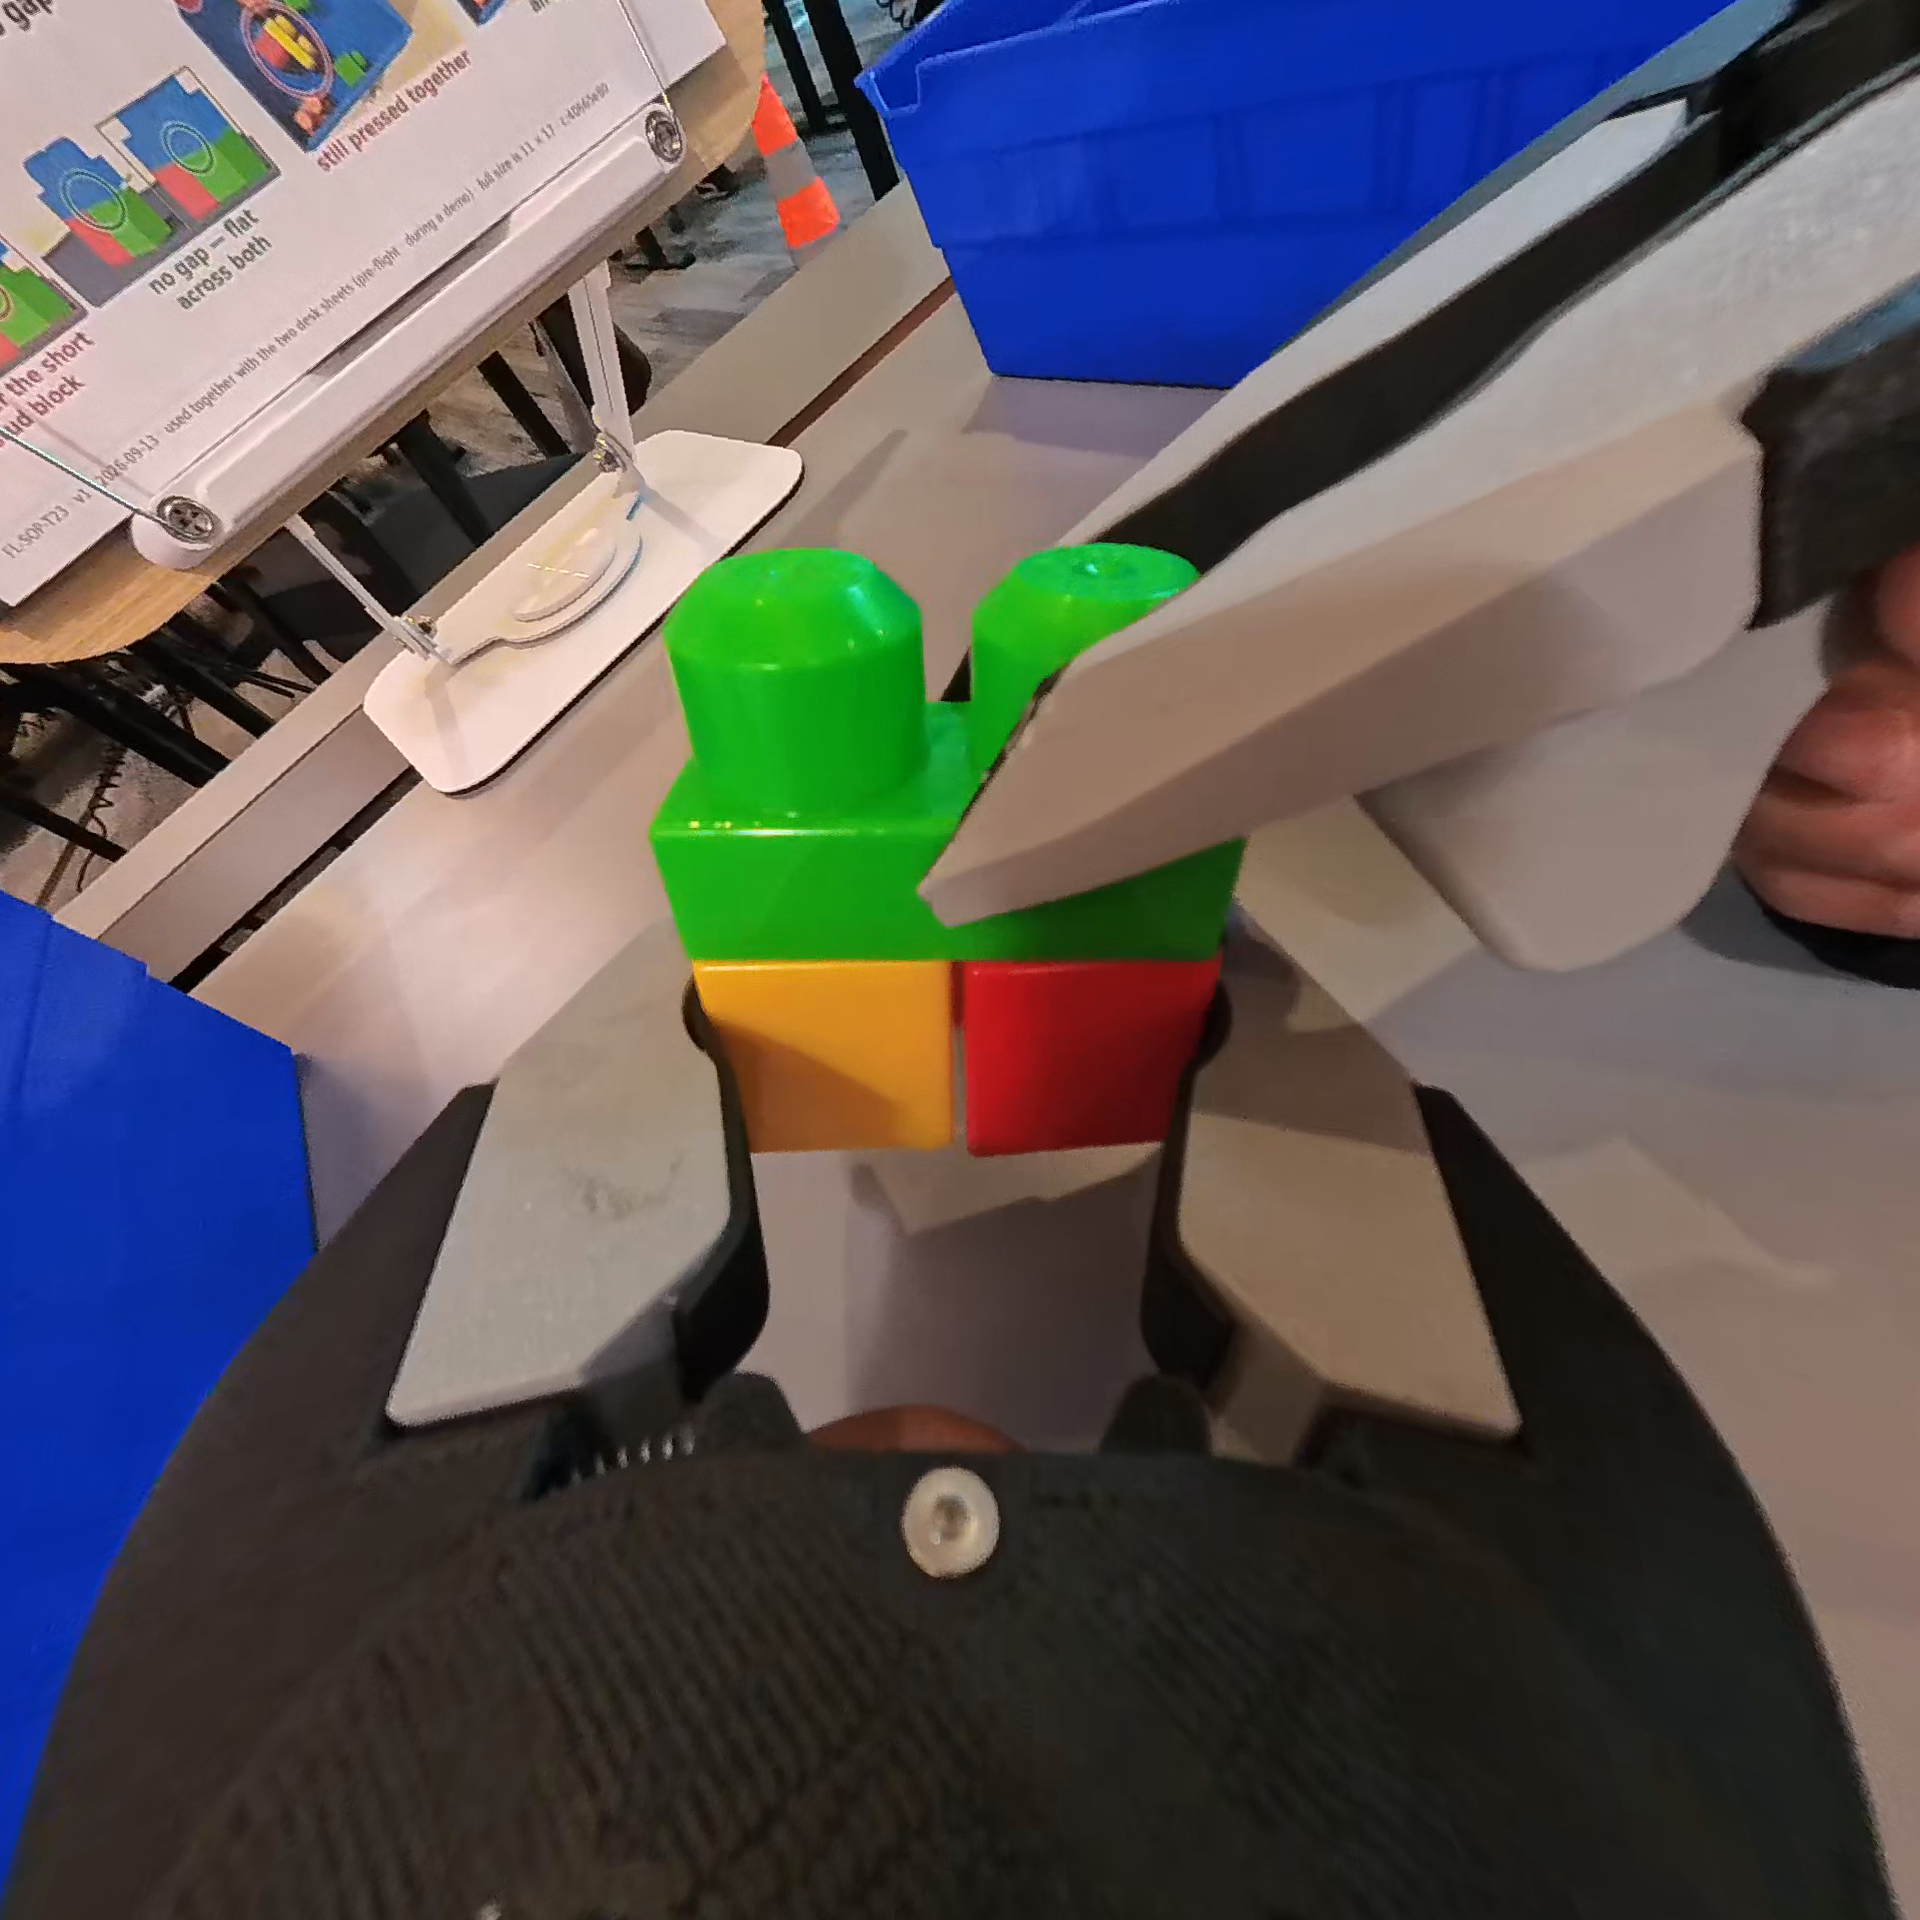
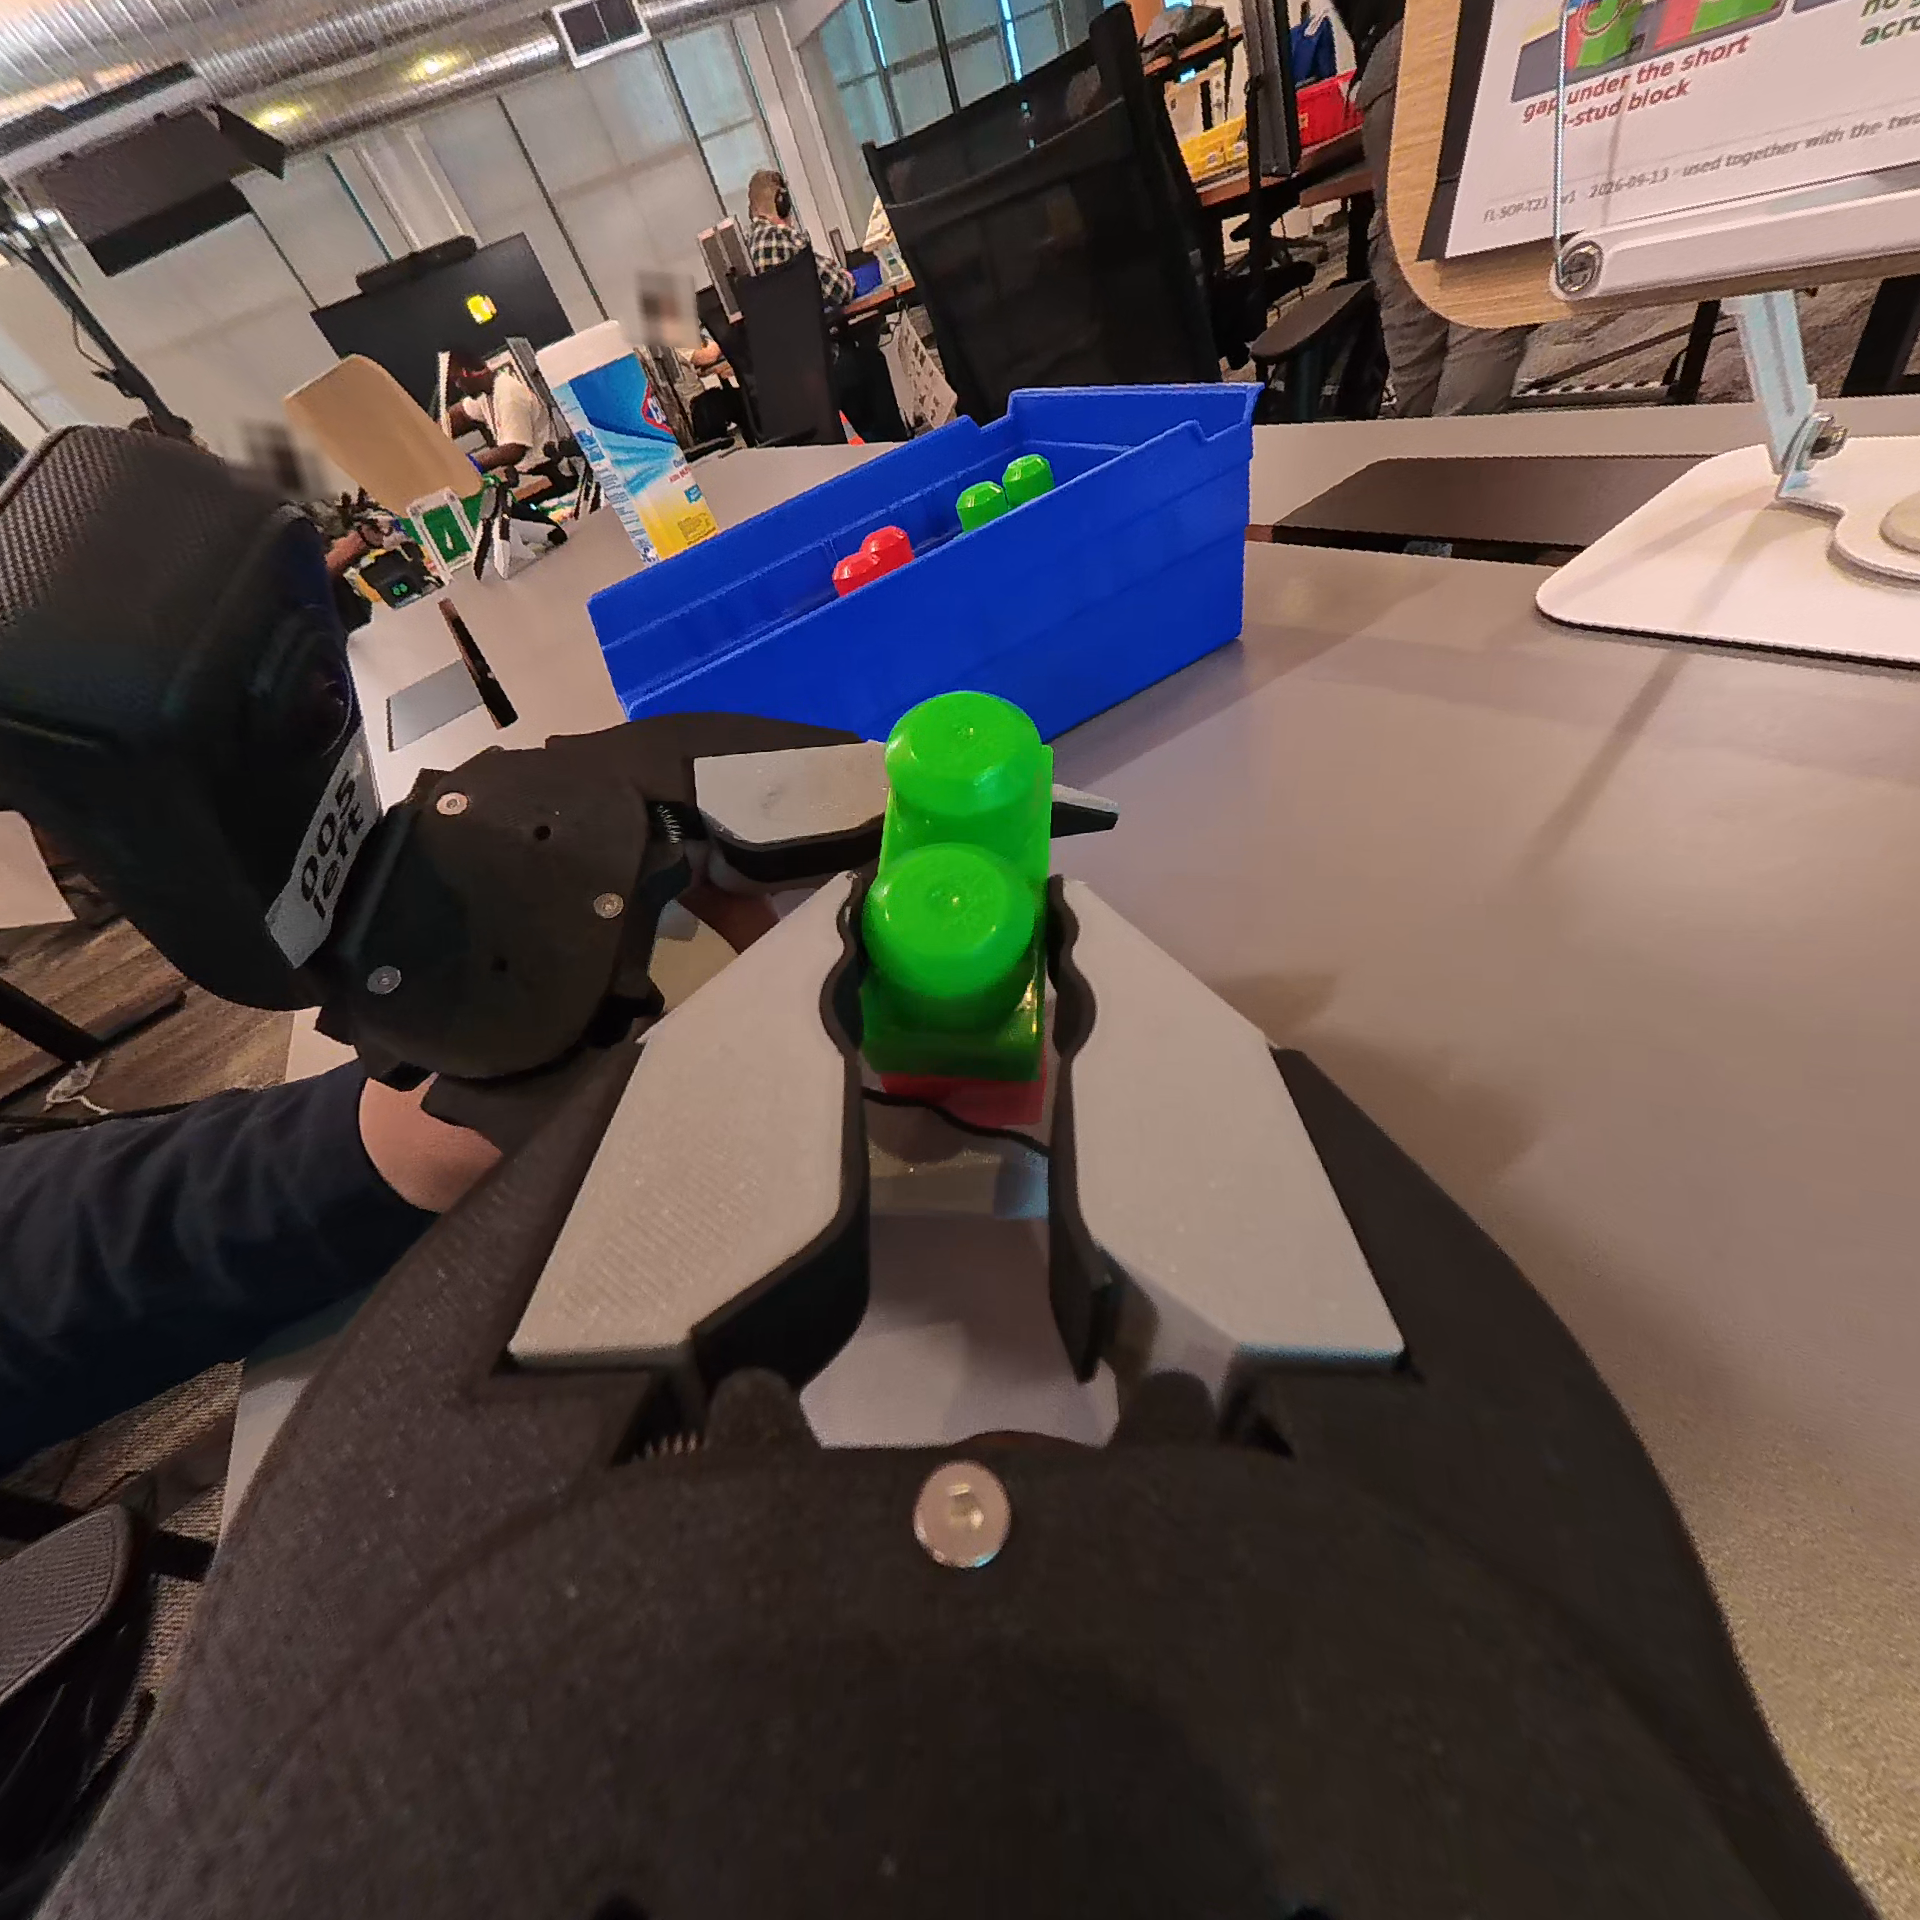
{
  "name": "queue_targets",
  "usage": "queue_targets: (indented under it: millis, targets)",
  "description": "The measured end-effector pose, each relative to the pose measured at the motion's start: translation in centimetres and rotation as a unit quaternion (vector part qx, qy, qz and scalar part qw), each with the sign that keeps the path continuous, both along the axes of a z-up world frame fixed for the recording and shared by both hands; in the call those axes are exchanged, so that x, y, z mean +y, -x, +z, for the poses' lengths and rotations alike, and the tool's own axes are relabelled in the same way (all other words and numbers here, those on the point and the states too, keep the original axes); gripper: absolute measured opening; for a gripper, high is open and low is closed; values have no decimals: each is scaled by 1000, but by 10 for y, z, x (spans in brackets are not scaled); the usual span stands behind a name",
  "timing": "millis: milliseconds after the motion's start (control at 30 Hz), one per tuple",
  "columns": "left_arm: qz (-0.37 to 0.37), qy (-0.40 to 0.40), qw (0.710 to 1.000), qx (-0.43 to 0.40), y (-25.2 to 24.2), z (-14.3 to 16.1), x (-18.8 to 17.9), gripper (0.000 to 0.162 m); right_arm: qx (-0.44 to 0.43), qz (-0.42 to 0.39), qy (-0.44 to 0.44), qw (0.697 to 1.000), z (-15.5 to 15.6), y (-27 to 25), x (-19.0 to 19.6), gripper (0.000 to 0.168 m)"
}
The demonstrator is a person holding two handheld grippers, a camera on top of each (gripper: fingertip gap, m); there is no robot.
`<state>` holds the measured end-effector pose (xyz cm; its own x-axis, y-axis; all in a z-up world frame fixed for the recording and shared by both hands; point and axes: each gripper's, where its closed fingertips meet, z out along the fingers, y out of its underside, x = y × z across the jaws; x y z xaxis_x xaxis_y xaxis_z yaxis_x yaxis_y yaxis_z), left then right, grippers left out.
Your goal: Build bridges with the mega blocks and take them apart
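Teardown step, I judge: left tool [image 1: 956, 1049] clamped on yellow block [image 1: 831, 1049] and red block [image 1: 1081, 1049], right tool [image 2: 951, 977] clamped on green block [image 2: 961, 904] above them; next, pull green straight up.

Bright, even indoor light falls from ceiling lamps [image 2: 431, 64] at 11 o'clock. The table [image 2: 1507, 831] carries soft shadows and pale glare. Wide-angle bending curves the edges, and near gripper bodies blur slightly.

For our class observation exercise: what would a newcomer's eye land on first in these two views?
First, the small bridge on the grey table: a green block across a yellow block and a red block. The left gripper clamps the lower pair and the right gripper grips the green one. Behind, a blue bin holds more blocks.
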<state>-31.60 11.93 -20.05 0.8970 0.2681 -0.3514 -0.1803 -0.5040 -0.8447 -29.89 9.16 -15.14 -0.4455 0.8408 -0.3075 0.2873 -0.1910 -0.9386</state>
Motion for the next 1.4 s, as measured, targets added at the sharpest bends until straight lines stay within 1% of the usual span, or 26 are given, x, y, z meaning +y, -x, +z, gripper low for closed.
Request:
queue_targets:
  millis: [367,800,1033,1100,1167,1267,1400]
  targets:
    - [-1,14,1000,8,0,-1,-3,86,-3,8,-3,1000,-1,0,-2,31]
    - [-6,36,999,13,0,-6,-6,85,-20,25,15,999,-7,0,-2,32]
    - [-26,59,998,-23,-5,-21,-5,85,-50,37,25,998,-17,3,-2,34]
    - [-27,75,997,-16,-6,-26,-5,85,-60,46,39,996,-20,4,-3,39]
    - [-29,91,995,-1,-8,-30,-3,85,-72,47,43,995,-25,5,-3,40]
    - [-38,106,993,29,-15,-30,-1,86,-89,49,25,994,-34,5,-4,37]
    - [-42,109,993,33,-17,-30,0,85,-95,44,0,994,-38,6,-5,37]
